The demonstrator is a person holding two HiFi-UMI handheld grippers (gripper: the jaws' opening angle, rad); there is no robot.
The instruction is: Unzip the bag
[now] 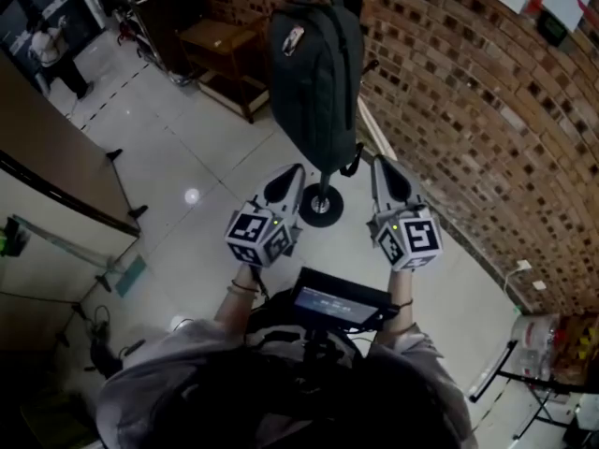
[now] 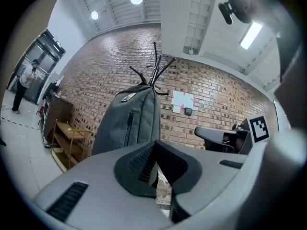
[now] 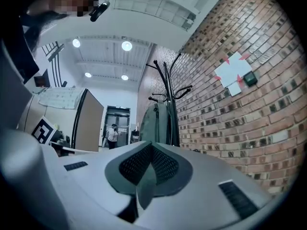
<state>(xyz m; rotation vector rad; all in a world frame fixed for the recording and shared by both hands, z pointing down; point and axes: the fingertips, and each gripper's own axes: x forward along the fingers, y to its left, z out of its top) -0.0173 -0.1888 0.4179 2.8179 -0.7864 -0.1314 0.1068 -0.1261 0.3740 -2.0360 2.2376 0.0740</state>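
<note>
No word, number or brand name can be read anywhere. The cubes on the left gripper (image 1: pixel 297 170) and right gripper (image 1: pixel 382 163) bear only black-and-white square patterns. The badge (image 1: pixel 294 40) on the far bag (image 1: pixel 318 92), the wall papers (image 2: pixel 182 101) and the near screen (image 1: pixel 339 302) are all too blurred to read.

Wall: brick wall (image 1: pixel 468 110) along the right, paper sheets (image 2: pixel 182 99) taped on it.
Stand: black coat stand (image 1: pixel 320 206), round base near that wall.
Far left: wooden shelf (image 1: pixel 220 40); a person (image 1: pixel 51 50) standing beyond.
Floor: pale glossy tiles (image 1: pixel 187 157).
</note>
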